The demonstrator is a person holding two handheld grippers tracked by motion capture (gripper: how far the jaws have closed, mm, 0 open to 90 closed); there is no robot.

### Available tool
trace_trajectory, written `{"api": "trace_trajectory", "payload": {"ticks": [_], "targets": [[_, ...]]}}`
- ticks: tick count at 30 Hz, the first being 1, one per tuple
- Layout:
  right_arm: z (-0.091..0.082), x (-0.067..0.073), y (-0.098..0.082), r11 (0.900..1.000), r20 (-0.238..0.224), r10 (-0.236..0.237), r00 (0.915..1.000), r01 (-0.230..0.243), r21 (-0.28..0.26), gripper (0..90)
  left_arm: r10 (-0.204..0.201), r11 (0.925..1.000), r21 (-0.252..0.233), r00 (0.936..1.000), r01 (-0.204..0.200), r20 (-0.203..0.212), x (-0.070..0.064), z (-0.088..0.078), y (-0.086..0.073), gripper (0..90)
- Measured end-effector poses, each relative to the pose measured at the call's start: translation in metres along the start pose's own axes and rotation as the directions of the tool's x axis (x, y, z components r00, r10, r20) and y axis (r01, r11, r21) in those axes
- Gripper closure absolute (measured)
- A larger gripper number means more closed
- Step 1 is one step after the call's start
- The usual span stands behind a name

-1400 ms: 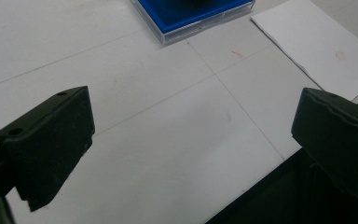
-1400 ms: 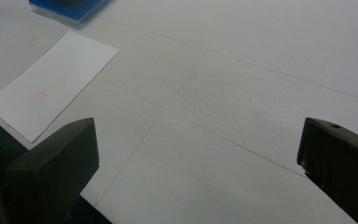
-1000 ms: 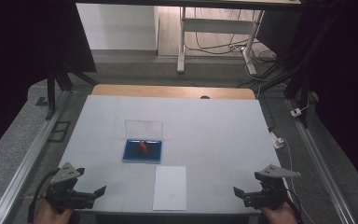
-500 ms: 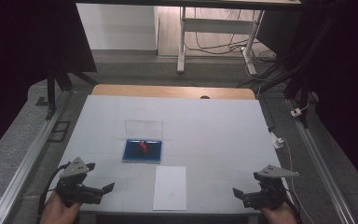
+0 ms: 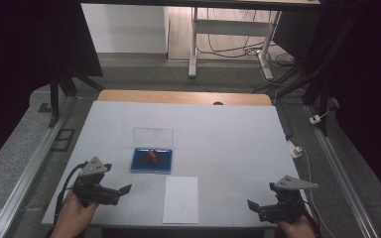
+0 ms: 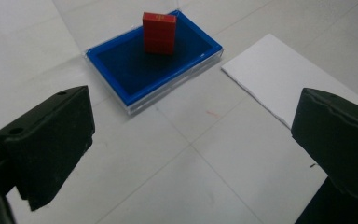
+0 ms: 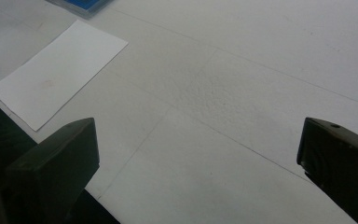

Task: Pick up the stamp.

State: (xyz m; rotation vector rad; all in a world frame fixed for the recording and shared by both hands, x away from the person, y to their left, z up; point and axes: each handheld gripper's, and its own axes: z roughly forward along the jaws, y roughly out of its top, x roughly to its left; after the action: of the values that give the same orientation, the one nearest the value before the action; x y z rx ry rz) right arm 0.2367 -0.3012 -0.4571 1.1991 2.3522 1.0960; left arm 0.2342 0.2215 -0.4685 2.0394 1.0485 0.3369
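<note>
The left tongs (image 5: 121, 191) hang spread wide and empty just above the desk (image 5: 228, 134), angled toward the red block (image 6: 159, 32) that stands upright in the blue tray (image 6: 121, 65), probably lining up to grab it. The right tongs (image 5: 254, 207), also spread, wait well apart near the desk's front edge, beyond the white sheet of paper (image 5: 180, 199).

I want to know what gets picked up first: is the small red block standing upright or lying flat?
Upright: the small red rectangular block stands on end on the blue pad of the shallow clear-edged tray.
</note>
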Motion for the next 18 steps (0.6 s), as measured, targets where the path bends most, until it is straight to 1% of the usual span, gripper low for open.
{"api": "trace_trajectory", "payload": {"ticks": [1, 4, 8, 10, 13, 18], "targets": [[0.000, 0.000, 0.000, 1.000, 0.001, -0.001, 1.0000, 0.001, 0.000, 0.0, -0.002, 1.0000, 0.000, 1.0000, 0.002, 0.004, 0.000, 0.001, 0.002, 0.0], [0.000, 0.000, 0.000, 1.000, -0.002, -0.004, 1.0000, 0.004, 0.001, 0.0, 0.011, 0.9999, -0.005, 0.9999, -0.011, 0.011, 0.001, 0.005, 0.007, 0.0], [0.000, 0.000, 0.000, 1.000, -0.002, -0.006, 1.0000, 0.006, 0.002, 0.0, 0.014, 0.9999, -0.008, 0.9997, -0.013, 0.018, 0.004, 0.013, 0.015, 0.0], [0.000, 0.000, 0.000, 1.000, -0.001, -0.008, 1.0000, 0.008, 0.003, 0.0, 0.016, 0.9999, 0.000, 0.9995, -0.016, 0.026, 0.004, 0.019, 0.018, 0.0], [0.000, 0.001, 0.000, 1.000, -0.002, -0.010, 0.9999, 0.010, 0.002, 0.0, 0.037, 0.9991, 0.021, 0.9991, -0.038, 0.019, 0.004, 0.028, 0.022, 0.0], [0.001, 0.001, 0.000, 1.000, -0.002, -0.009, 1.0000, 0.009, 0.006, 0.0, 0.058, 0.9978, 0.031, 0.9982, -0.059, 0.015, 0.008, 0.040, 0.030, 0.0]]}}
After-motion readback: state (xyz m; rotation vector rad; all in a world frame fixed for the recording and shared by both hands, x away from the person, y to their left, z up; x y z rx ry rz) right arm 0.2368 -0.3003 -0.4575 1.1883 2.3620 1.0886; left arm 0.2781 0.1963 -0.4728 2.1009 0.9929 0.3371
